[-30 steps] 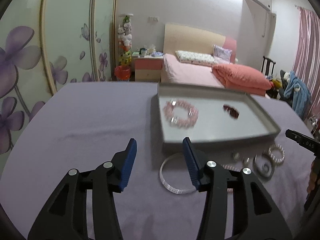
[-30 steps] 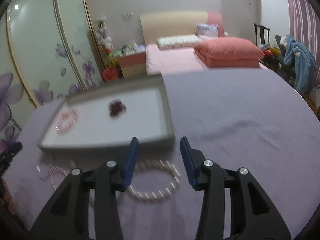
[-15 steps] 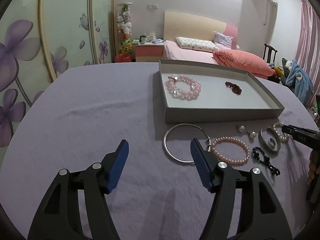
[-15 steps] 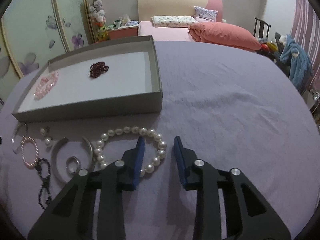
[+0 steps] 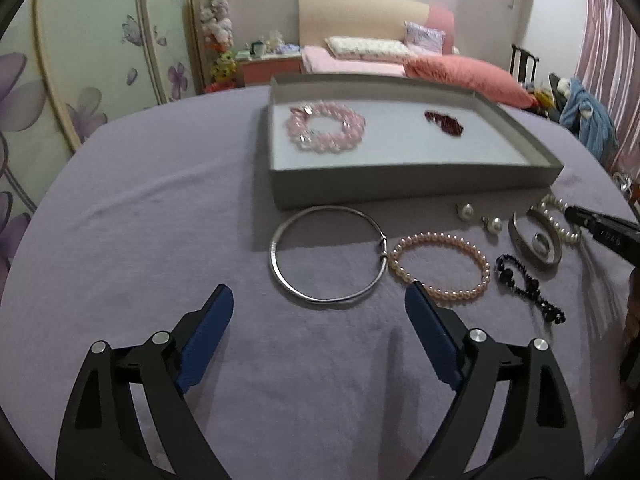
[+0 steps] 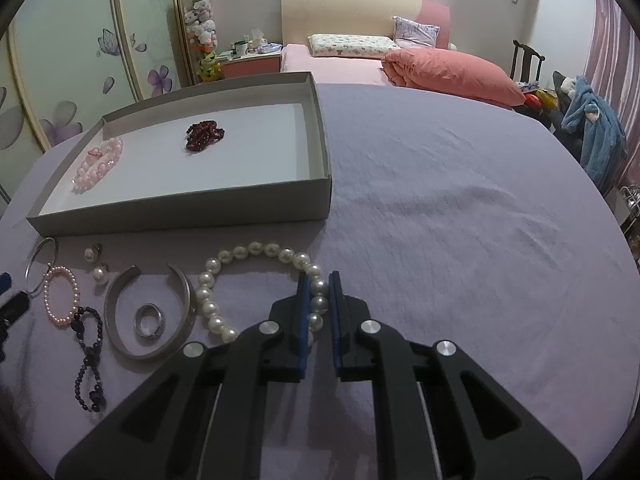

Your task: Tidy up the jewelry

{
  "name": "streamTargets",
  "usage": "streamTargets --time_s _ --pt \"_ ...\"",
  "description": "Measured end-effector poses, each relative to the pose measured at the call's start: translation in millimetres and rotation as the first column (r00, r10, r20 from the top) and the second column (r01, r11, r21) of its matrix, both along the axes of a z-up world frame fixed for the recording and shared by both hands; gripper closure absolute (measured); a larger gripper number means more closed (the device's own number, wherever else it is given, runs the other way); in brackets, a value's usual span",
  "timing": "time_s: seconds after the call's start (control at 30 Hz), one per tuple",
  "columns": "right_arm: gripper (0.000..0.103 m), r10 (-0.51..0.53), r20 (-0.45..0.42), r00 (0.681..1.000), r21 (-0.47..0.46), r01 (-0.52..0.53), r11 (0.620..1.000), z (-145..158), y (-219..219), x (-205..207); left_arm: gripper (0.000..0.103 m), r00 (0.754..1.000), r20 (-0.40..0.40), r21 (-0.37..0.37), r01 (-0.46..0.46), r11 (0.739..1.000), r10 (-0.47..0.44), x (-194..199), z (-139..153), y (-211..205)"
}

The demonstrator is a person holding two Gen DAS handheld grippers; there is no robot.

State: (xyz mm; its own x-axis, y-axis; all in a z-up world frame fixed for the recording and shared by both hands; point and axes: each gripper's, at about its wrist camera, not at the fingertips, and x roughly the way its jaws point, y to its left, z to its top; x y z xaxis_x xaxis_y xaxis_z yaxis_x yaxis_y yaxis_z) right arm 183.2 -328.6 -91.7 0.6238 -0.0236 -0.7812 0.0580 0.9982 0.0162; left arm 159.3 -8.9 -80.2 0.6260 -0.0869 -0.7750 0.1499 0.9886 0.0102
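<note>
A grey tray [image 6: 320, 194] [image 5: 400, 188] holds a pink bead bracelet [image 5: 325, 131] [image 6: 98, 164] and dark red beads [image 6: 204, 134] [image 5: 444, 123]. In front of it on the purple cloth lie a white pearl bracelet [image 6: 240, 254], a silver cuff [image 6: 120, 344], a ring [image 6: 149, 320], two pearl earrings [image 6: 94, 262], a dark bead chain [image 6: 90, 356], a small pink pearl bracelet [image 5: 440, 266] and a silver bangle [image 5: 328, 254]. My right gripper [image 6: 319, 280] has closed on the white pearl bracelet's right side. My left gripper [image 5: 318, 300] is wide open and empty, just short of the bangle.
The table is round with a purple cloth [image 6: 460, 208]. A bed [image 6: 400, 60], wardrobe doors [image 5: 100, 60] and a chair with blue clothing [image 6: 592, 120] lie beyond the table.
My right gripper moved down and closed its fingers around the white pearl bracelet. My left gripper drew back from the tray and opened wider.
</note>
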Motion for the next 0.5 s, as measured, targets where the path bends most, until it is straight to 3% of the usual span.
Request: streamTargets --time_s 0.27,0.4,0.5 --pt "0.093 0.0 0.0 1.0 0.02 0.0 1.0 1.4 -4.5 0.8 0.016 0.999 -0.034 0.027 -0.041 0.999 0.042 21.2 -6.0 -2.5" --pt "0.093 -0.001 0.0 1.0 0.027 0.001 1.0 1.3 -5.8 0.4 0.033 0.999 -0.02 0.024 -0.042 0.999 0.042 23.7 -3.5 -3.0" --pt "0.093 0.002 0.0 1.0 0.026 -0.002 1.0 1.5 -5.8 0.0 0.033 0.999 -0.018 0.029 -0.037 0.999 0.037 16.7 -2.7 0.2"
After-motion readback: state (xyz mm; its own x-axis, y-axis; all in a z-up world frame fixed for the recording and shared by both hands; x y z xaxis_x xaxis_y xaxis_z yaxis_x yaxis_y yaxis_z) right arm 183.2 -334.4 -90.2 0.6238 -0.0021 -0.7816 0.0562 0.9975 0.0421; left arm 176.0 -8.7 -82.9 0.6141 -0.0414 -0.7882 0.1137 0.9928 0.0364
